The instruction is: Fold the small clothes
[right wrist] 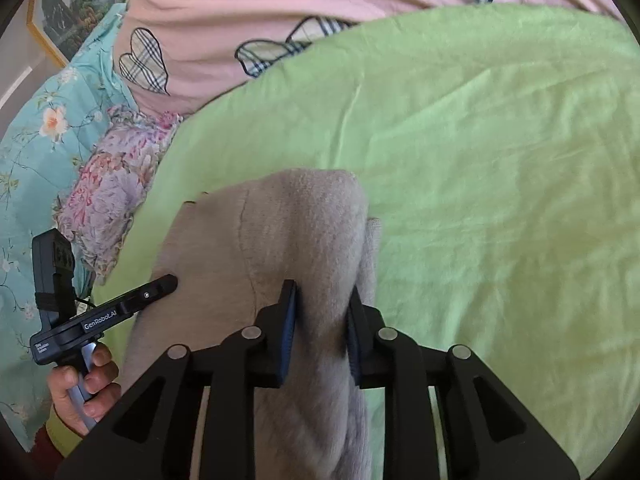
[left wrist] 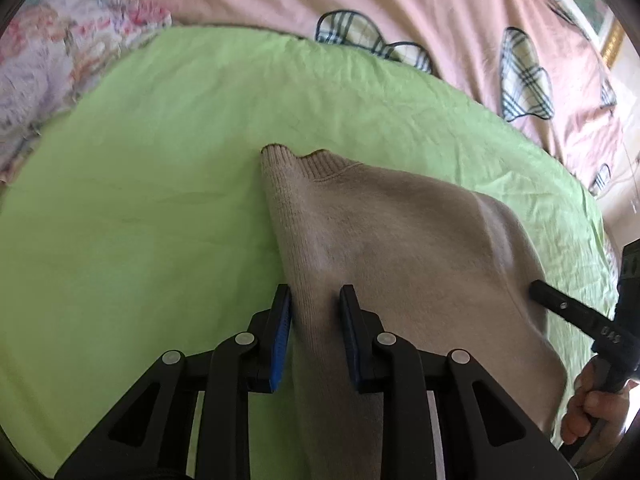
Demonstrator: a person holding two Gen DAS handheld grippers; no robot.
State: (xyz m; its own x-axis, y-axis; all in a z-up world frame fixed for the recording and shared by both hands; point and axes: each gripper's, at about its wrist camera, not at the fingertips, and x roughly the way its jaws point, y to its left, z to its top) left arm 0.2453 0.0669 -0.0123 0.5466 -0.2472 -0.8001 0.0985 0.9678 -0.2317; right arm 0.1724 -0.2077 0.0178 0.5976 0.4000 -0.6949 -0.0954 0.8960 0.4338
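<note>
A small beige knit sweater (left wrist: 400, 240) is held up over a green sheet (left wrist: 140, 208); its ribbed collar points away from me. My left gripper (left wrist: 316, 296) is shut on the sweater's left edge, with cloth running between its blue pads. My right gripper (right wrist: 322, 292) is shut on the sweater (right wrist: 280, 232) along its right edge. The right gripper's finger also shows in the left wrist view (left wrist: 560, 304) against the cloth. The left gripper's finger shows in the right wrist view (right wrist: 156, 290) at the sweater's other side. The sweater's lower part hangs below both grippers, out of sight.
A pink quilt with plaid heart patches (left wrist: 440, 8) lies beyond the green sheet. A floral blanket (right wrist: 116, 184) and a teal flowered cover (right wrist: 36, 128) lie at one side. A framed picture (right wrist: 68, 8) hangs on the wall behind.
</note>
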